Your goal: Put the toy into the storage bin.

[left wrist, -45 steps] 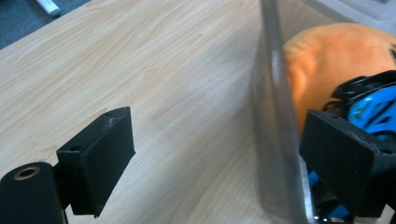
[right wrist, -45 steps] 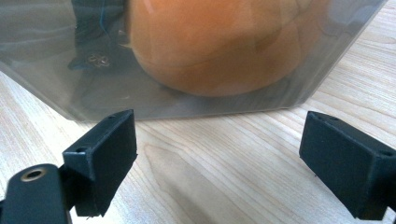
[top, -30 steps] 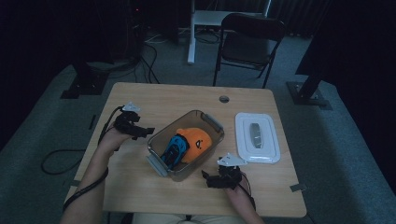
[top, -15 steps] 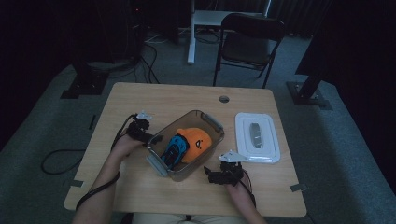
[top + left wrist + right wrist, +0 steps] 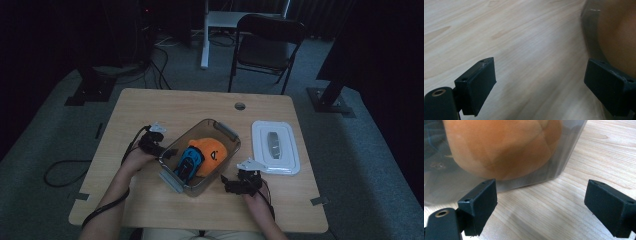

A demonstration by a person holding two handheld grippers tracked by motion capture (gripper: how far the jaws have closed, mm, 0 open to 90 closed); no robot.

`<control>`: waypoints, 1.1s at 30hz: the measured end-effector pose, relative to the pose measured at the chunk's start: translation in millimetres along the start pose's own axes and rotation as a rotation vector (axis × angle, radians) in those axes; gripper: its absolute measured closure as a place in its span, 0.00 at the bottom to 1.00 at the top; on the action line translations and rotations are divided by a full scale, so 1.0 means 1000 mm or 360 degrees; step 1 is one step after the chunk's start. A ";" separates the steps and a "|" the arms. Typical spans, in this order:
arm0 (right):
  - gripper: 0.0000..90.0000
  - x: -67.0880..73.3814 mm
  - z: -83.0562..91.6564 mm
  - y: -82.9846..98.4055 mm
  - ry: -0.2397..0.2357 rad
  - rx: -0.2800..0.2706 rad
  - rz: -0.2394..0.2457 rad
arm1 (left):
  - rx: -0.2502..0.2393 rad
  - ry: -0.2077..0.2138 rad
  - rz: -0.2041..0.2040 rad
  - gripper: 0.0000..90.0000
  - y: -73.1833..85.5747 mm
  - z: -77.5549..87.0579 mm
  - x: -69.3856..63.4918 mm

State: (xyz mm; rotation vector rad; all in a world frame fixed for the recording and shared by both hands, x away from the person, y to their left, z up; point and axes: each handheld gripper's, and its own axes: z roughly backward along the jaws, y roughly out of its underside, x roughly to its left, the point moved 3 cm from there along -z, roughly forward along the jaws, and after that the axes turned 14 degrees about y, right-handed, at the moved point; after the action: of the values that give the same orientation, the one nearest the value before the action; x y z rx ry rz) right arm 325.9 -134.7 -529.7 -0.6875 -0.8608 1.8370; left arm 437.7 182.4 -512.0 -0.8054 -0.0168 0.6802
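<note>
On the light wooden table (image 5: 150,107), near its middle, the clear plastic bin (image 5: 226,131) sat at a slant, with a round orange plush toy (image 5: 212,150) and a blue toy car (image 5: 189,161) lying side by side inside it. You held your left gripper (image 5: 161,150) low against the bin's left long wall, your forearm coming up from the bottom edge at an angle and the cable trailing back along your wrist. Its jaws stood wide apart with nothing between them; in the left gripper view bare table showed between the two black pads (image 5: 477,83) and the bin's wall with the orange toy behind it lay just past the right-hand pad. You held your right gripper (image 5: 235,185) just off the bin's near right corner, pointing in at it, your hand tucked close to the table's front edge. Its jaws were also spread wide and gripped nothing; in the right gripper view the bin's rounded corner (image 5: 564,162) sat just ahead of the pads, apart from them, the orange toy pressed against the wall inside. To the right of the bin lay a white rectangular lid (image 5: 275,147), near your right gripper but not touching it. Open tabletop ran behind the bin up to the small round hole (image 5: 240,106), and along the far left side.
</note>
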 end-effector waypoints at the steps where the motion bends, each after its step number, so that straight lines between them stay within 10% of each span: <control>1: 0.12 0.000 0.000 0.000 0.0001 -0.0001 0.0001 | 0.0003 0.0010 -0.0007 0.12 0.001 0.000 -0.002; 18: 0.15 -0.014 0.007 0.008 0.0028 0.0010 -0.0039 | 0.0026 0.0094 -0.0124 0.12 0.013 -0.005 -0.043; 33: 0.15 -0.022 0.000 0.012 0.0047 0.0016 -0.0027 | -0.0025 0.0004 -0.0092 0.11 0.021 -0.006 -0.054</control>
State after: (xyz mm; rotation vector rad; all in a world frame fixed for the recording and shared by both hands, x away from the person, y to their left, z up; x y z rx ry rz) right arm 327.7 -158.3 -537.4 -0.6975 -0.8354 1.8105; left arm 384.8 157.9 -517.6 -0.8179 -0.0432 0.6250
